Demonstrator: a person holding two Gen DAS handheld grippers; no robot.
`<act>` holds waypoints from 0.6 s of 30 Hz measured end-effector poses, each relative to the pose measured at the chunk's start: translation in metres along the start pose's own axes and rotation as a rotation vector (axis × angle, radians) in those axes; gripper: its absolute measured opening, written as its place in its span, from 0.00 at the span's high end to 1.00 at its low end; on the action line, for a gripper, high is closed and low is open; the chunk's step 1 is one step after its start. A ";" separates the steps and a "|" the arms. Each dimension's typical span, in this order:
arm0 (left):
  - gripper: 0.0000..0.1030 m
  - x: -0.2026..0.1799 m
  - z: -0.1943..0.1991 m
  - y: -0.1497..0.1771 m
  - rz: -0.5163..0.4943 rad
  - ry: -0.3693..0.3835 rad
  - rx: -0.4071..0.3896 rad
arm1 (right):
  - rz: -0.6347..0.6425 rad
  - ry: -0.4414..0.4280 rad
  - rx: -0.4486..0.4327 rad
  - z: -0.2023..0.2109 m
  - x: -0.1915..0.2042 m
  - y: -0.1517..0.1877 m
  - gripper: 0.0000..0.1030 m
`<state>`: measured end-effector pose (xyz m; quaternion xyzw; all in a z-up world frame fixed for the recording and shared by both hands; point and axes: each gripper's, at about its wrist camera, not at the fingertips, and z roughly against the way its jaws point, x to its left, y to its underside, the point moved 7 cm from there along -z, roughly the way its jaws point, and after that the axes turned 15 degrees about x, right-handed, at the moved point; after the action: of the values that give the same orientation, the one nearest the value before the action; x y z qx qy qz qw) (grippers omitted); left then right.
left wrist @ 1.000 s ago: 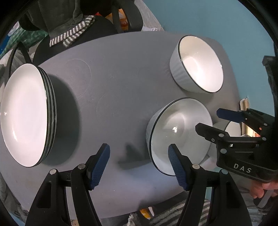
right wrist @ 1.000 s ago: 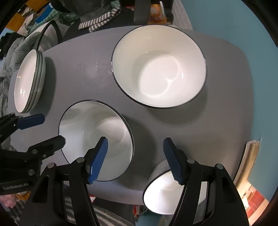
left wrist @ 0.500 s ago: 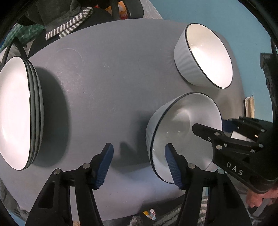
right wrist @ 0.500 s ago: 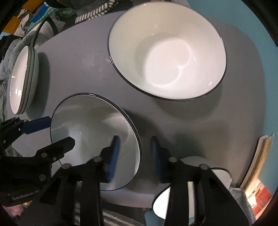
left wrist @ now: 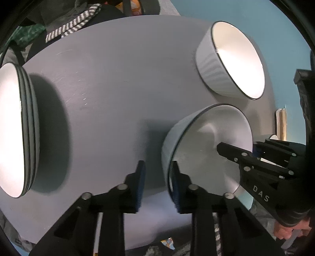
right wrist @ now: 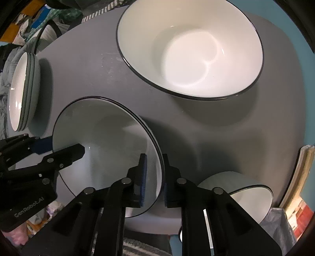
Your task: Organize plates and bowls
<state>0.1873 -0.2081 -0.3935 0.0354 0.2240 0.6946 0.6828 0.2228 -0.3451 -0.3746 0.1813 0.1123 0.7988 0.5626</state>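
Note:
A white black-rimmed bowl [left wrist: 208, 145] stands near the front edge of the grey table [left wrist: 118, 82]. My left gripper [left wrist: 157, 183] is shut on its left rim. My right gripper [right wrist: 154, 173] is shut on the right rim of the same bowl [right wrist: 104, 143]. Each gripper shows in the other's view, the right one [left wrist: 254, 155] and the left one [right wrist: 45, 149]. A larger white bowl [right wrist: 189, 47] stands beyond it and shows in the left wrist view too [left wrist: 230, 61]. A stack of white plates [left wrist: 13, 128] lies at the table's left, also in the right wrist view [right wrist: 21, 90].
A small white bowl [right wrist: 246, 195] sits at the table's front right corner by my right gripper. Striped cloth [left wrist: 72, 23] and a chair lie past the far edge. A teal wall [left wrist: 246, 17] is on the right, with stacked books [right wrist: 303, 177] beside the table.
Both grippers came down onto the near bowl and closed on its opposite rims. The right one closed first, then the left one.

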 end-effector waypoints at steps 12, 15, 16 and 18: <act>0.91 -0.010 0.000 0.004 -0.029 -0.036 -0.010 | -0.050 -0.036 -0.005 0.009 -0.001 0.005 0.94; 0.91 -0.009 0.007 0.009 -0.040 -0.062 -0.016 | -0.054 -0.040 -0.006 0.013 -0.009 0.005 0.94; 0.91 -0.007 0.009 0.013 -0.046 -0.069 -0.020 | -0.056 -0.044 -0.008 0.017 -0.012 0.002 0.94; 0.91 -0.007 0.015 0.014 -0.053 -0.073 -0.025 | -0.061 -0.051 -0.012 0.025 -0.013 0.000 0.94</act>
<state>0.1798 -0.2106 -0.3731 0.0461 0.1912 0.6771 0.7091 0.2369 -0.3574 -0.3544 0.1946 0.0987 0.7770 0.5905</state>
